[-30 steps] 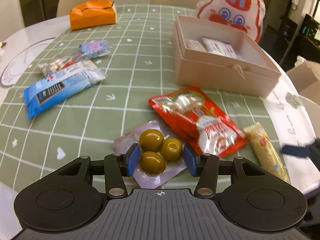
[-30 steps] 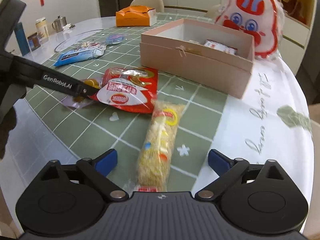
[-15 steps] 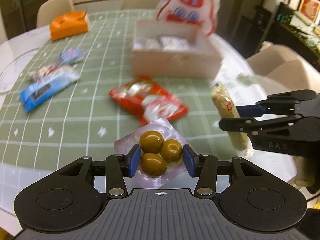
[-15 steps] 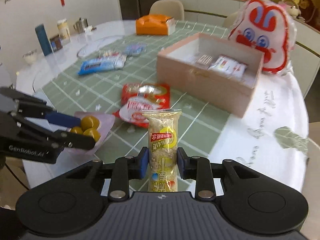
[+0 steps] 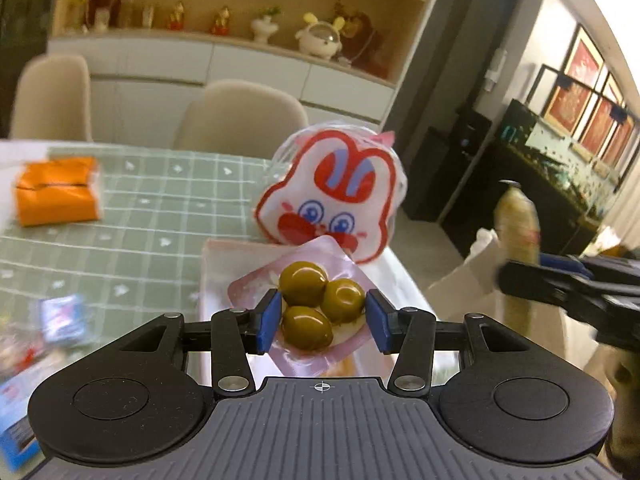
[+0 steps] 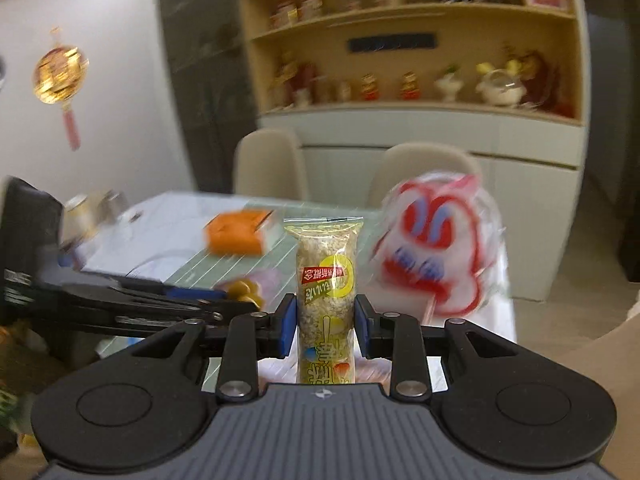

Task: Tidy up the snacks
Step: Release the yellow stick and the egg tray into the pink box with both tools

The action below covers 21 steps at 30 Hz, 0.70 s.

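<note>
My left gripper [image 5: 320, 316] is shut on a clear pink pack of three green olives [image 5: 316, 300] and holds it in the air over the near edge of the pink box [image 5: 212, 276]. My right gripper [image 6: 325, 326] is shut on a long yellow rice-cracker bar [image 6: 326, 280], held upright above the table. That bar [image 5: 516, 224] and the right gripper show at the right of the left wrist view. The left gripper with the olives [image 6: 244, 290] shows at the left of the right wrist view.
A red and white rabbit-face bag [image 5: 332, 200] stands behind the box. An orange pack [image 5: 56, 190] lies far left on the green checked cloth [image 5: 160, 216]. A small blue-pink packet [image 5: 62, 318] and a blue packet [image 5: 12, 432] lie at the left. Chairs and shelves stand behind the table.
Both grippers have risen and tilted up, carrying the olive pack and the rice-cracker bar forward to the pink box. One second ago the right gripper was open over the bar on the table.
</note>
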### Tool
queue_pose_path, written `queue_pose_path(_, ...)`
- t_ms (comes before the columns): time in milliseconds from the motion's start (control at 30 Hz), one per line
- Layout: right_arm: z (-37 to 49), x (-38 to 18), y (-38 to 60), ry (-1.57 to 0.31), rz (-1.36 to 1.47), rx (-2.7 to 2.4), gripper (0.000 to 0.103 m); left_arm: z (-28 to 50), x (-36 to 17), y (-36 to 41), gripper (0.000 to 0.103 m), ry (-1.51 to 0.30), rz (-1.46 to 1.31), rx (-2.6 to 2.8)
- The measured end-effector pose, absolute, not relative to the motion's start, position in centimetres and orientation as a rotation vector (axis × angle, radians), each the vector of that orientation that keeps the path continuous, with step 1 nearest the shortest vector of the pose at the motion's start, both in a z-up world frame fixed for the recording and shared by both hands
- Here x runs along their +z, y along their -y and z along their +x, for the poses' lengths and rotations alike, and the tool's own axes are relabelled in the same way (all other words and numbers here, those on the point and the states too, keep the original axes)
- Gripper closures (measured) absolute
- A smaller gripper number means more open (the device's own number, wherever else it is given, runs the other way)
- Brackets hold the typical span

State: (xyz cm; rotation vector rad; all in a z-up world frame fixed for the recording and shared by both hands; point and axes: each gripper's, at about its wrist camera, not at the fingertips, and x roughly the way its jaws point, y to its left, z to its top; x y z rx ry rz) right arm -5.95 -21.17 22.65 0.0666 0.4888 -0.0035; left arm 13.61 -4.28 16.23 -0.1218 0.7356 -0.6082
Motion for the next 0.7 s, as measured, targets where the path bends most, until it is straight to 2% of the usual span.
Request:
queue_pose_path(167, -2.1, 21.3, 23.2, -0.540, 0.151, -0.098, 0.073, 20.8, 10.3, 6.3, 0.054, -0.862, -0.192, -0.551)
queue_pose_path(267, 0.4, 18.9, 23.9, -0.600, 0.199, -0.132, 0.073, 21.8, 9.5, 4.9, 0.054, -0.863, -0.324, -0.565)
queue_pose_path(367, 3.3, 16.2, 24.5, -0.658, 0.244, -0.151, 0.073, 21.6, 9.9, 2.5, 0.054, -0.850, -0.278, -0.576)
queue_pose_path(433, 5.4, 14.4, 24.9, -0.692, 0.296, -0.152, 0.071, 21.6, 9.7, 0.4, 0.054, -0.852, -0.205, -0.546)
queue_pose_path(600, 8.5, 11.3, 25.7, -0.730, 0.431, -0.141, 0.054, 22.0, 8.2, -7.8, 0.054, -0.854, -0.168, -0.363)
queue_pose_path(700, 8.3, 10.8, 23.8, -0.729, 0.342, -0.162, 0.053, 22.9, 7.0, -13.0, 0.054, -0.859, -0.213, -0.212)
